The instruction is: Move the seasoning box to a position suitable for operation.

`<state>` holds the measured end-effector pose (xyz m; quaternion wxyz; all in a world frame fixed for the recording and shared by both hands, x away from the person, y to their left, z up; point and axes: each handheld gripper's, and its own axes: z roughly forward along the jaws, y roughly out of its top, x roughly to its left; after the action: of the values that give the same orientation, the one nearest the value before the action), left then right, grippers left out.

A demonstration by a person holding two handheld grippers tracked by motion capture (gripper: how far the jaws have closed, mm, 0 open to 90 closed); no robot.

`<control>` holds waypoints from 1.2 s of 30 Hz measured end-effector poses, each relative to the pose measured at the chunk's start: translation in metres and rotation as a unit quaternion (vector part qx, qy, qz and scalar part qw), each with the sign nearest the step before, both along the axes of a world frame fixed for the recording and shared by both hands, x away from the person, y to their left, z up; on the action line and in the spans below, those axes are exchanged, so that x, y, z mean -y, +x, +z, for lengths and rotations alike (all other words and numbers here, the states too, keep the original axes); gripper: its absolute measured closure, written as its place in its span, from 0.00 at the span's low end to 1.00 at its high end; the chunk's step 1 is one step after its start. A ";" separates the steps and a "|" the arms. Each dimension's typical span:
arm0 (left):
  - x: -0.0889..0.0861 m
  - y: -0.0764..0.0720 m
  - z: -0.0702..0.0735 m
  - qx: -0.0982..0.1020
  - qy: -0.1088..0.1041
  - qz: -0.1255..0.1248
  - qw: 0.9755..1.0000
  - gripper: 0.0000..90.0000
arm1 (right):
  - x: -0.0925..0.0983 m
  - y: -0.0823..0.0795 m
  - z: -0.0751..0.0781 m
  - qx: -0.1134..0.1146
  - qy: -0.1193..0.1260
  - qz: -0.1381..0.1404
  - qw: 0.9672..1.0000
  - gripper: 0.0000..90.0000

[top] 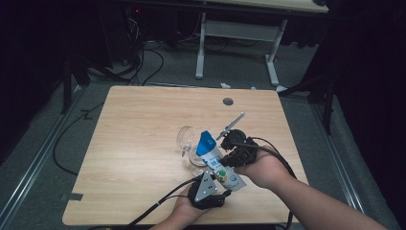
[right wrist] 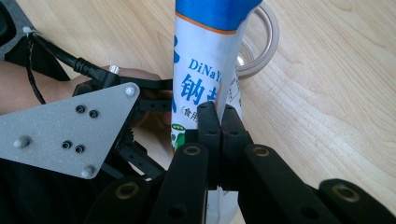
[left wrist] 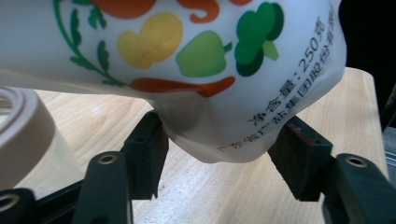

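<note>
A: Central object: a white and blue pouch [top: 214,160] printed with vegetables and Chinese characters, held above the wooden table [top: 139,143] near its front edge. Where does it lie relative to the glass jar [top: 187,143]?

B: Just beside the jar, on the side toward the person's right, tilted with its blue end [top: 207,141] up and away from the person. In the right gripper view the jar's round rim [right wrist: 266,46] appears directly behind the pouch [right wrist: 205,70].

A: Right gripper [top: 235,152]: state?

B: Its jaws are pressed together on a thin edge of the pouch; in its own view the two black pads [right wrist: 209,126] meet with the pouch film pinched between them.

A: Left gripper [top: 213,189]: state?

B: It sits at the pouch's lower end, farther from the jar than the right gripper. In the left gripper view the pouch's bottom corner [left wrist: 224,135] bulges down between the two jaws. One black pad [left wrist: 147,144] touches the film at one side, the other pad [left wrist: 301,154] at the opposite side; whether they squeeze firmly cannot be told.

A: Grey three-cornered plate [right wrist: 70,135]?

B: Part of the left gripper, seen in the right gripper view just beside the pouch, on the side away from the jar.
</note>
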<state>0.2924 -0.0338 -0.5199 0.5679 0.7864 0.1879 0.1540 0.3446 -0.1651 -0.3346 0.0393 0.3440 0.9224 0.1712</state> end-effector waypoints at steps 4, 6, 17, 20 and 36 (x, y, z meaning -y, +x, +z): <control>-0.001 0.000 0.001 -0.001 0.002 0.009 1.000 0.54 | 0.000 0.001 0.000 -0.001 0.001 -0.004 1.000 1.00; -0.001 0.000 0.001 -0.008 0.001 0.010 1.000 0.57 | 0.001 0.002 -0.001 0.000 0.004 -0.009 1.000 1.00; 0.001 -0.003 0.007 -0.034 -0.014 0.016 0.999 0.66 | 0.001 0.003 -0.002 0.005 0.014 -0.029 0.999 1.00; 0.002 -0.002 0.008 -0.038 -0.011 0.016 0.999 0.67 | 0.001 0.005 -0.004 0.010 0.010 -0.036 0.999 1.00; 0.004 0.005 0.011 -0.047 -0.013 0.012 0.999 0.68 | -0.003 0.017 -0.008 0.014 0.011 -0.046 0.999 1.00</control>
<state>0.2970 -0.0381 -0.5091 0.5670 0.7829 0.2258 0.1208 0.3611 -0.1624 -0.3422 0.0567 0.3836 0.9032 0.1839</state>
